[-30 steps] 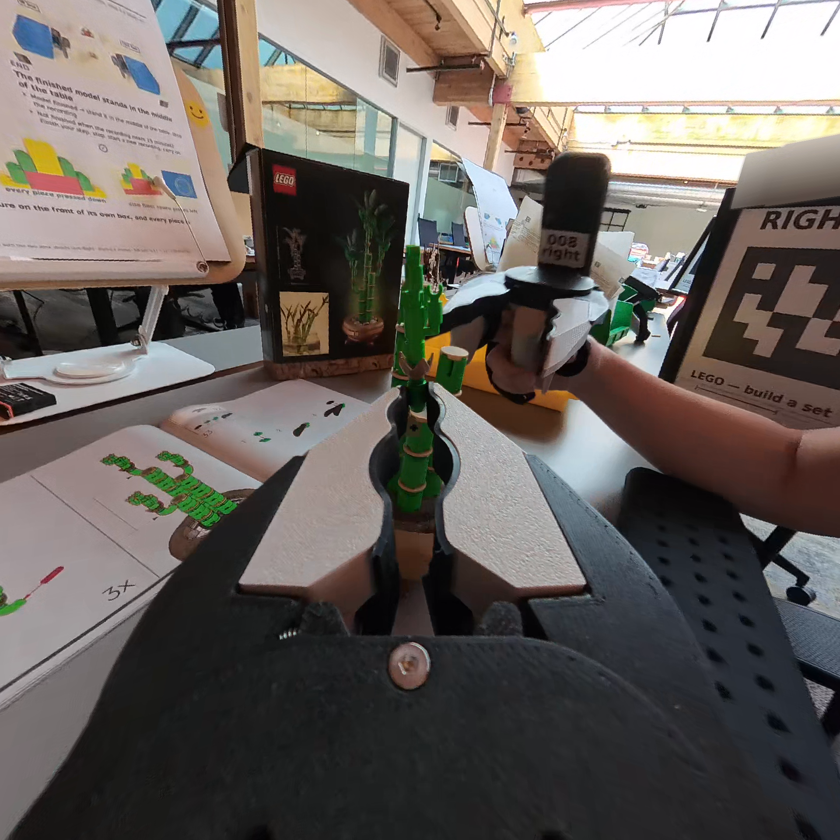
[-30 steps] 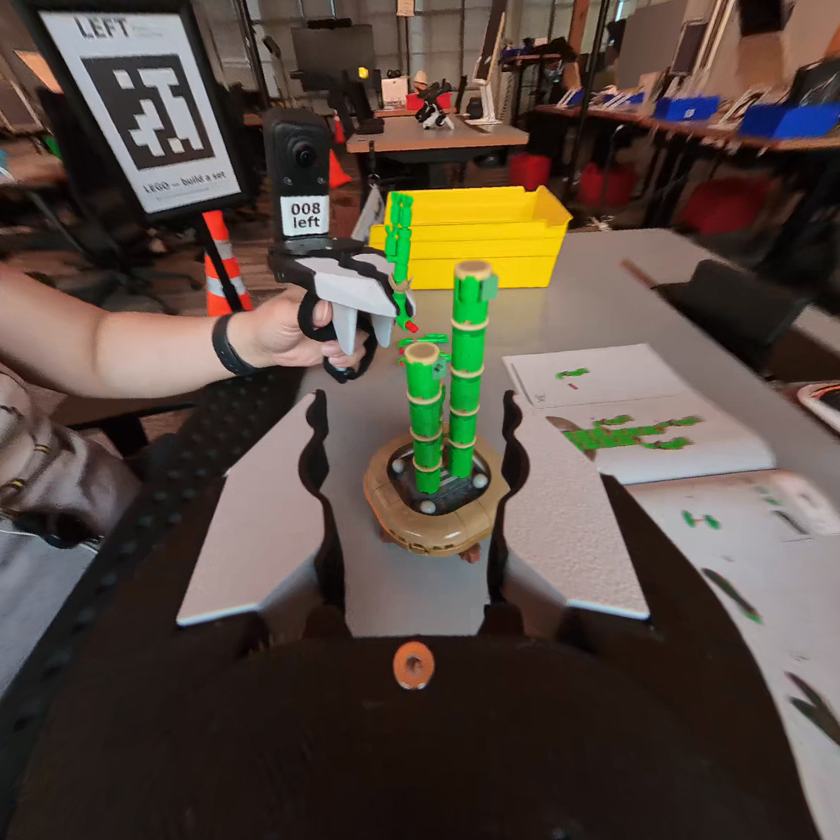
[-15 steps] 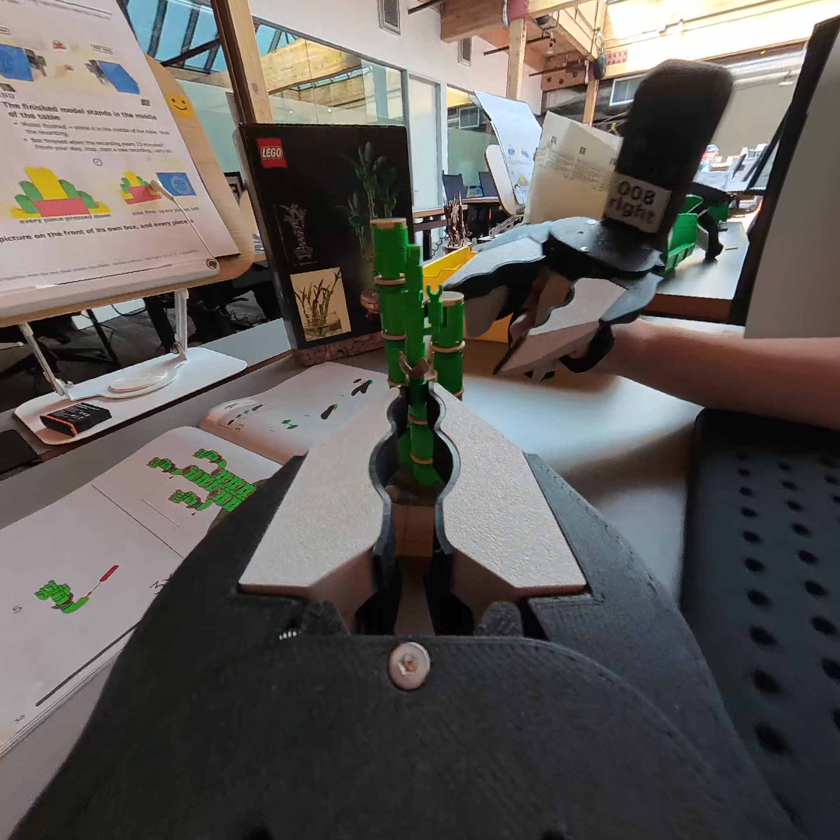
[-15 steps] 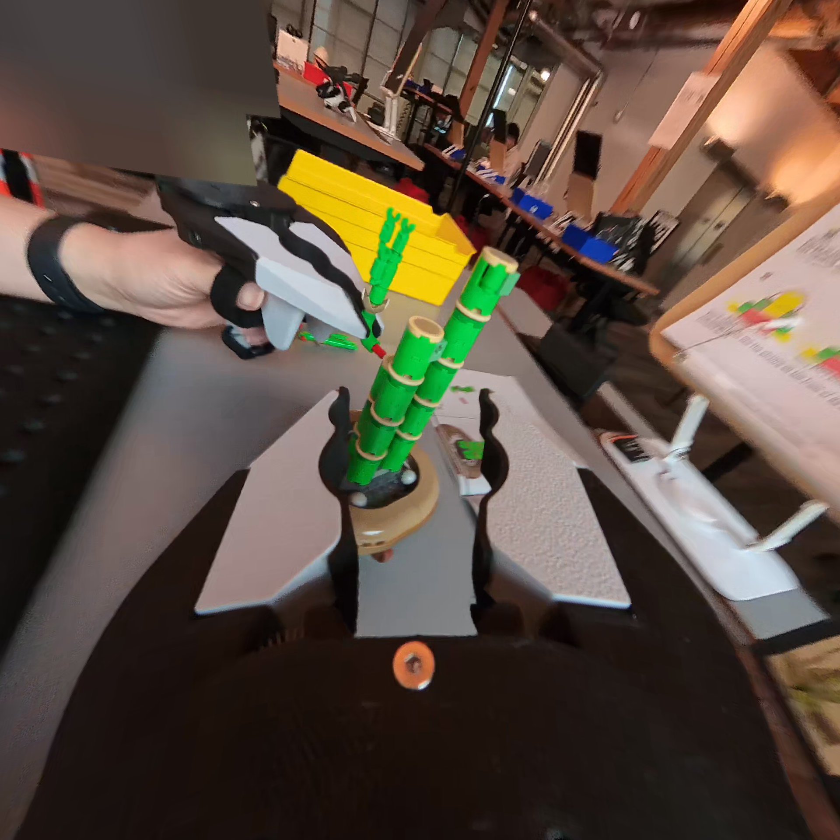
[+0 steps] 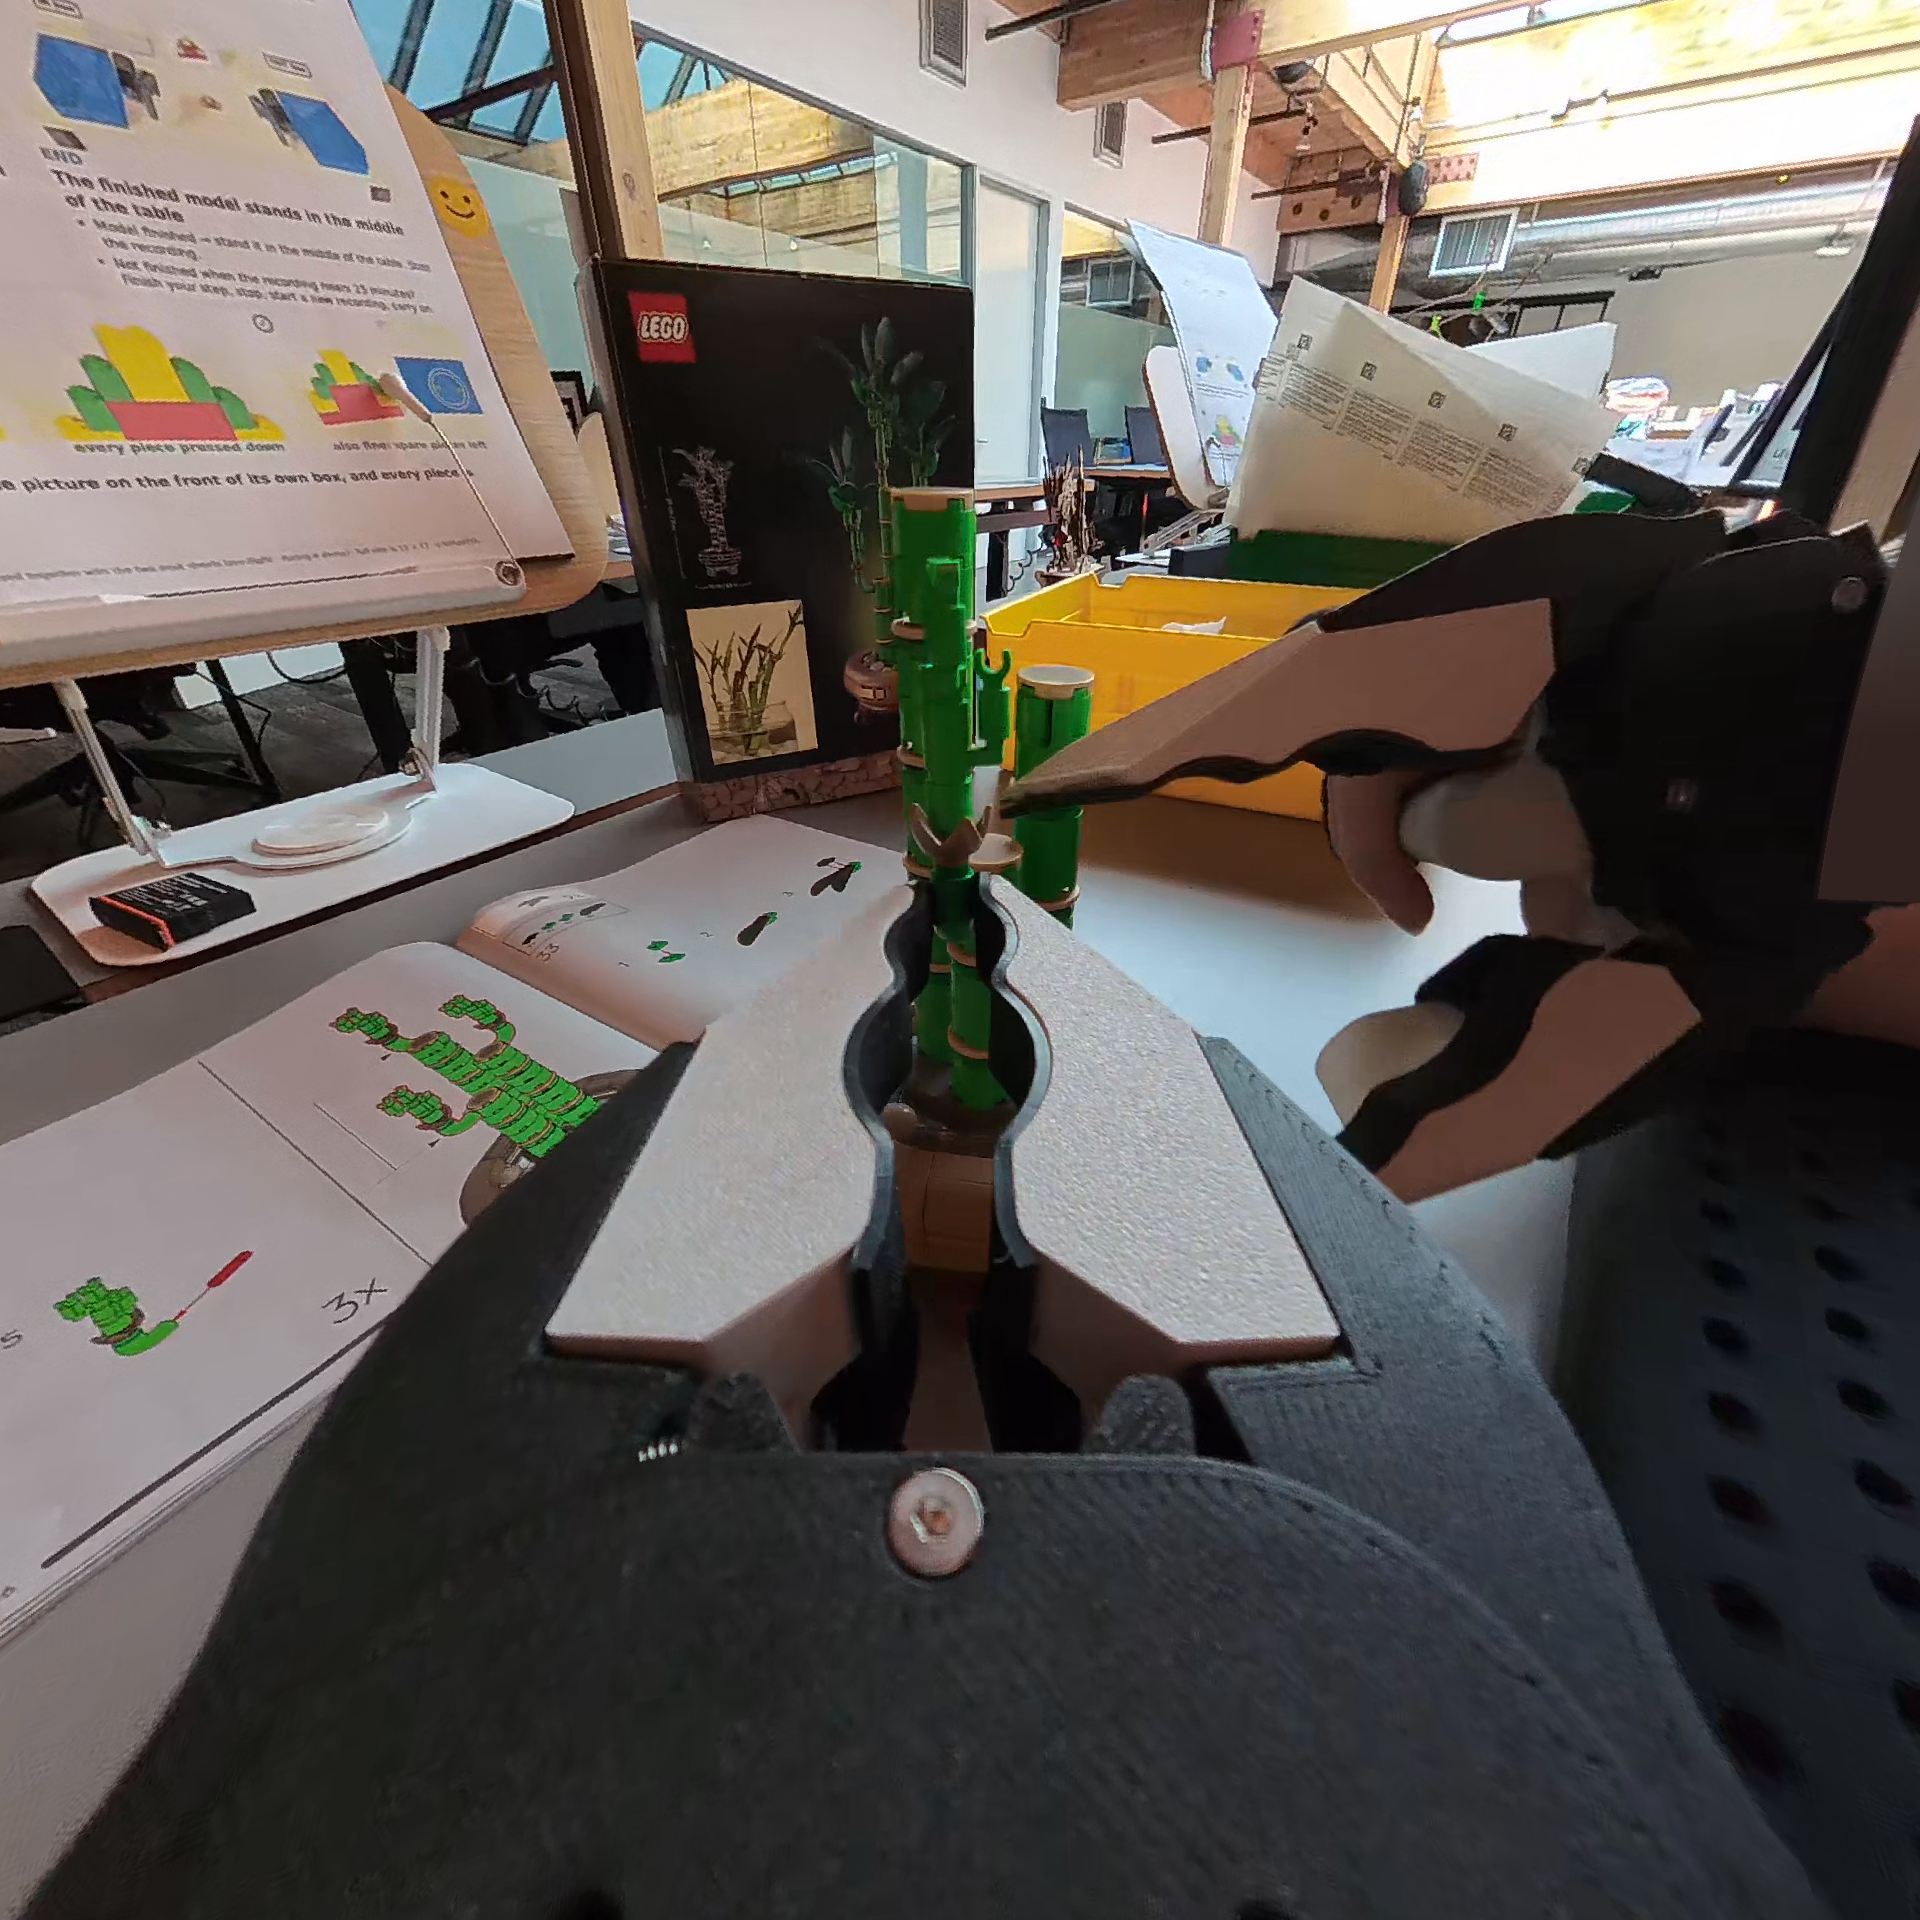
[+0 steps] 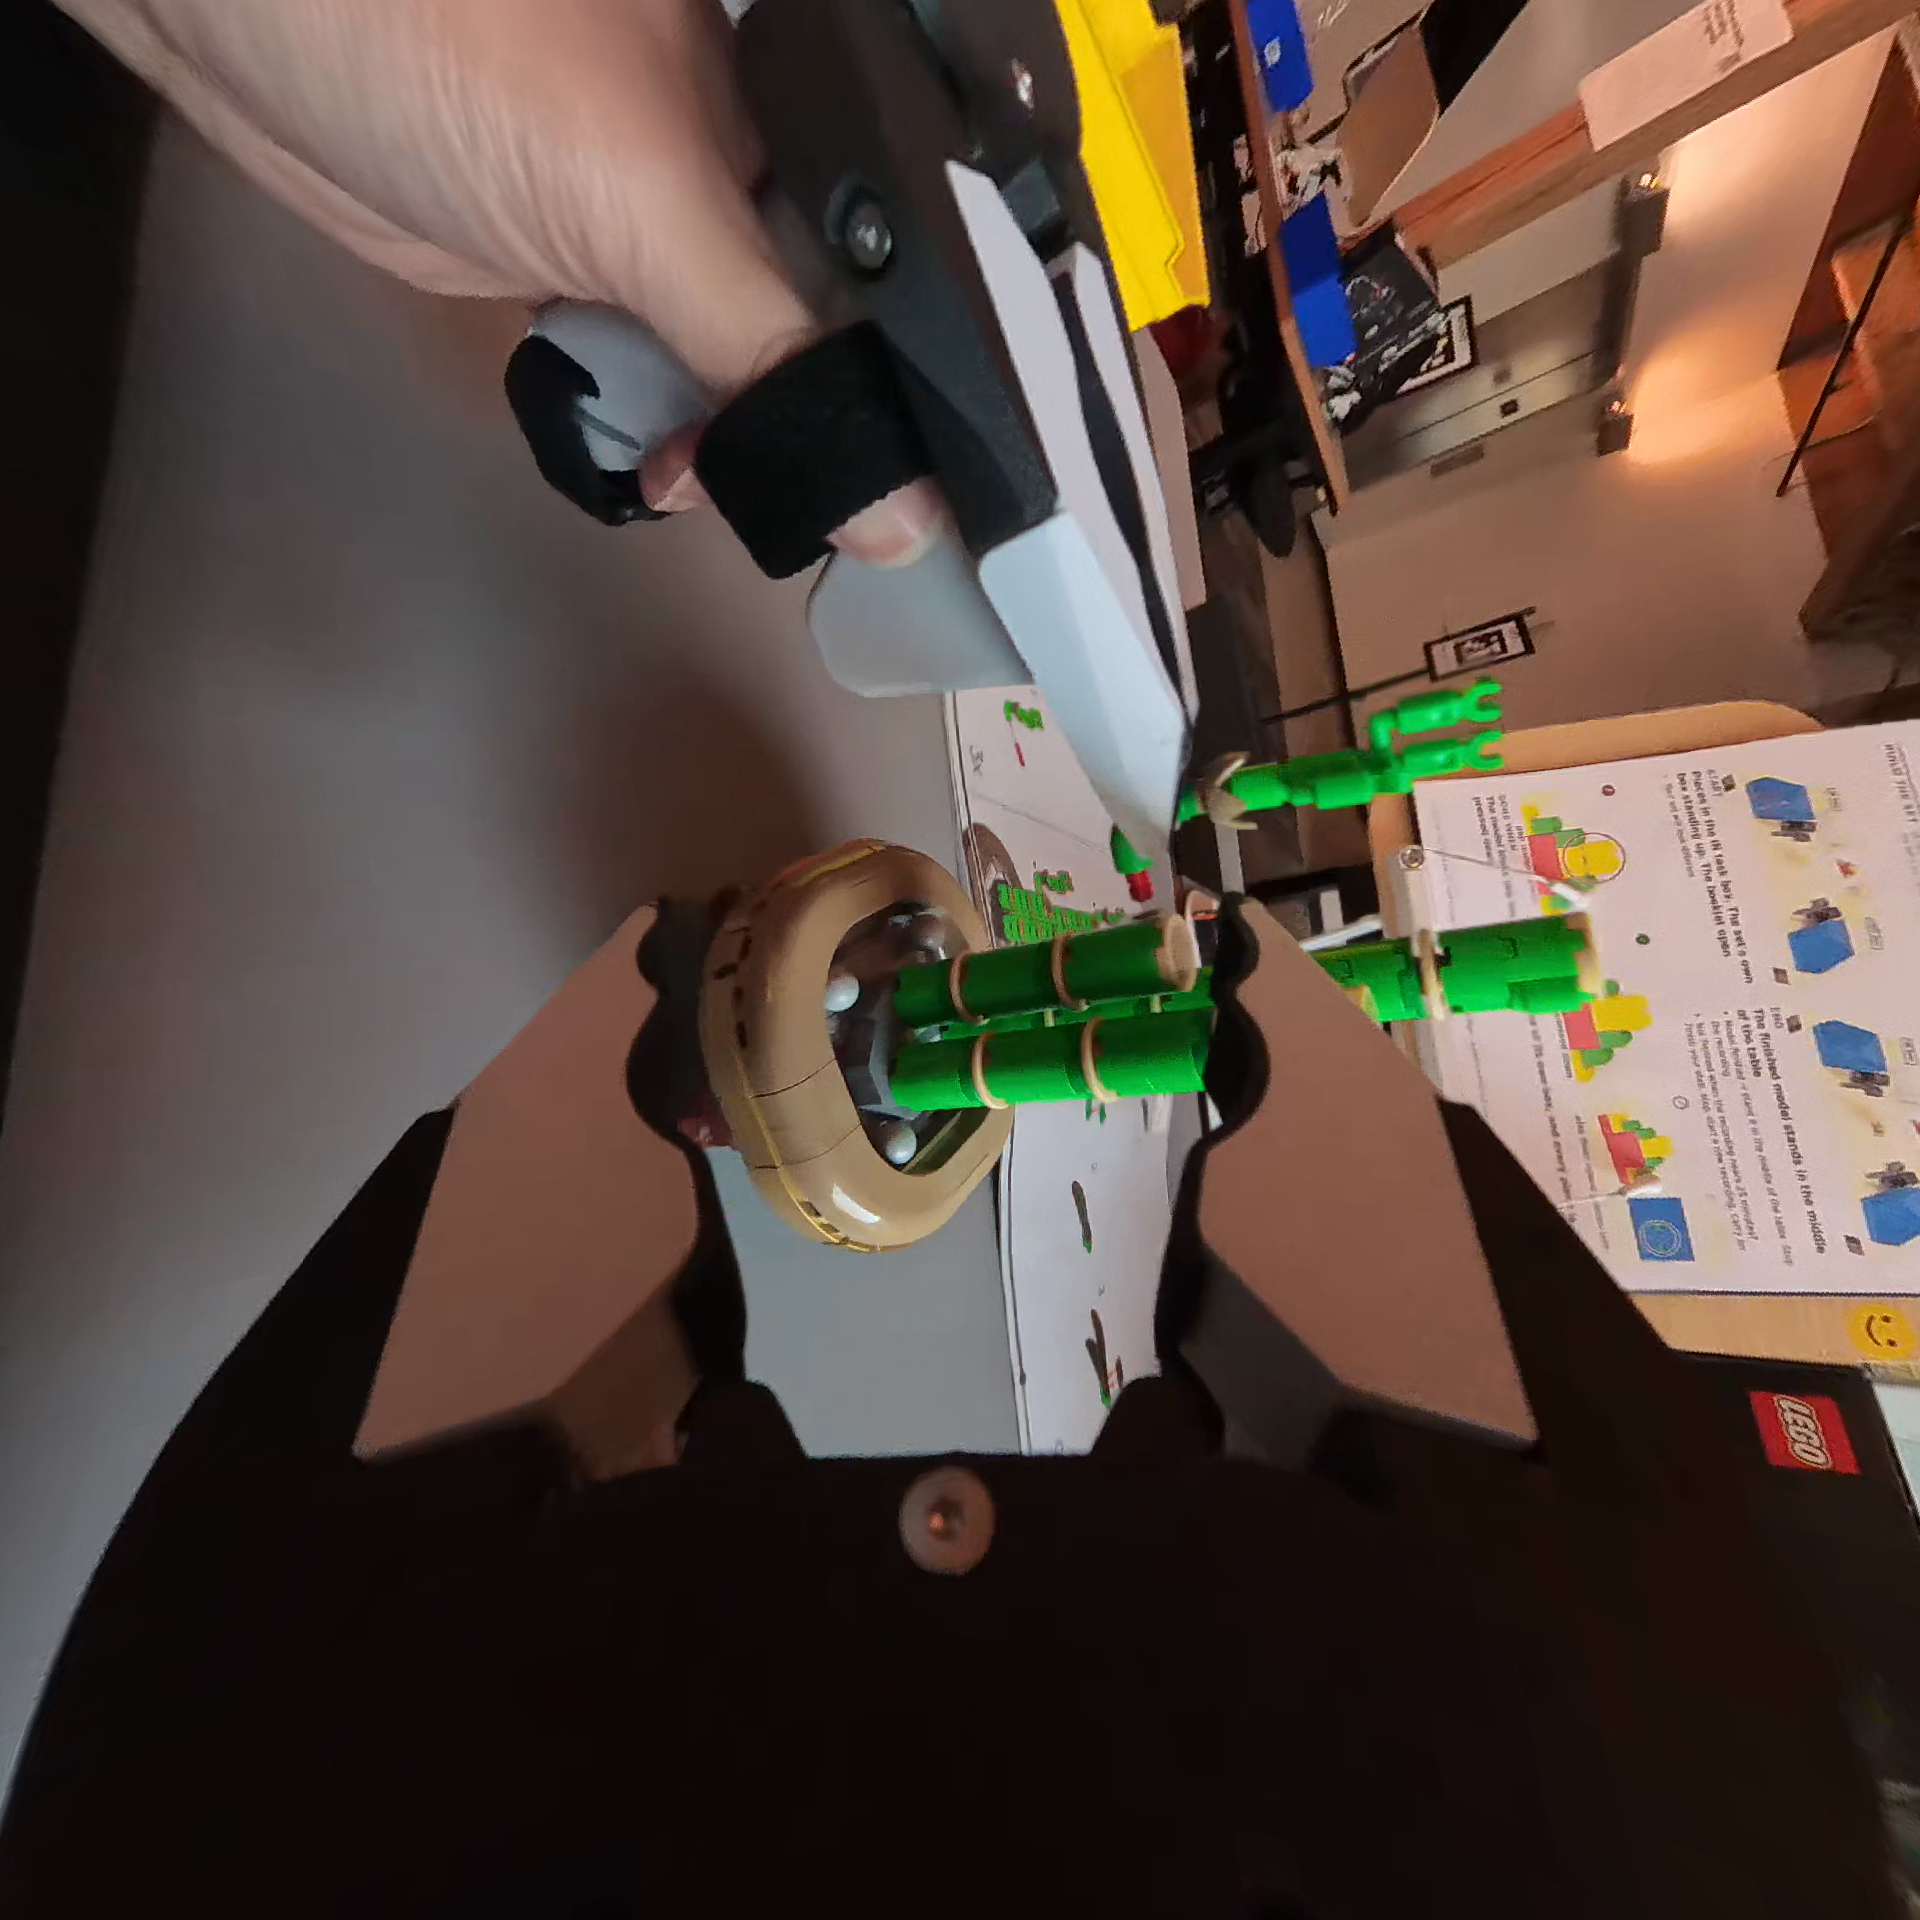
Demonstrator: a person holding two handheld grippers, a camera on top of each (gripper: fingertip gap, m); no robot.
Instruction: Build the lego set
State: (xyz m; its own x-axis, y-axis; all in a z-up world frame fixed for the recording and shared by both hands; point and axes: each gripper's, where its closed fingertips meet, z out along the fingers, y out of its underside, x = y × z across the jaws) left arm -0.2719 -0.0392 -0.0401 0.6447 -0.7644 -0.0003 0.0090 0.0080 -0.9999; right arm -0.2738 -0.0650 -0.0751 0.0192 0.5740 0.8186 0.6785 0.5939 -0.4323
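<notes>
The bamboo model has a tan pot (image 6: 831,1174) and two green stalks, a tall one (image 5: 933,582) and a short one (image 5: 1051,831); both stalks also show in the right wrist view (image 6: 1039,1023). My left gripper (image 5: 951,899) is shut on a thin green branch (image 5: 948,840) with a tan sprout and holds it just in front of the tall stalk. In the right wrist view the branch (image 6: 1340,774) sticks out past the left gripper (image 6: 1174,805). My right gripper (image 6: 951,930) is open and rolled on its side. One finger is by the pot, the other near the short stalk's top. It also shows in the left wrist view (image 5: 1174,945).
An open instruction booklet (image 5: 364,1091) lies on the grey table left of the model. Behind stand the black set box (image 5: 790,520), a yellow bin (image 5: 1143,623) and an instruction board on a white stand (image 5: 208,312). A black perforated chair (image 5: 1766,1455) is at the right.
My right gripper has rolled onto its side and closed in until its open jaws flank the model. My left gripper has brought the branch closer to the tall stalk.
</notes>
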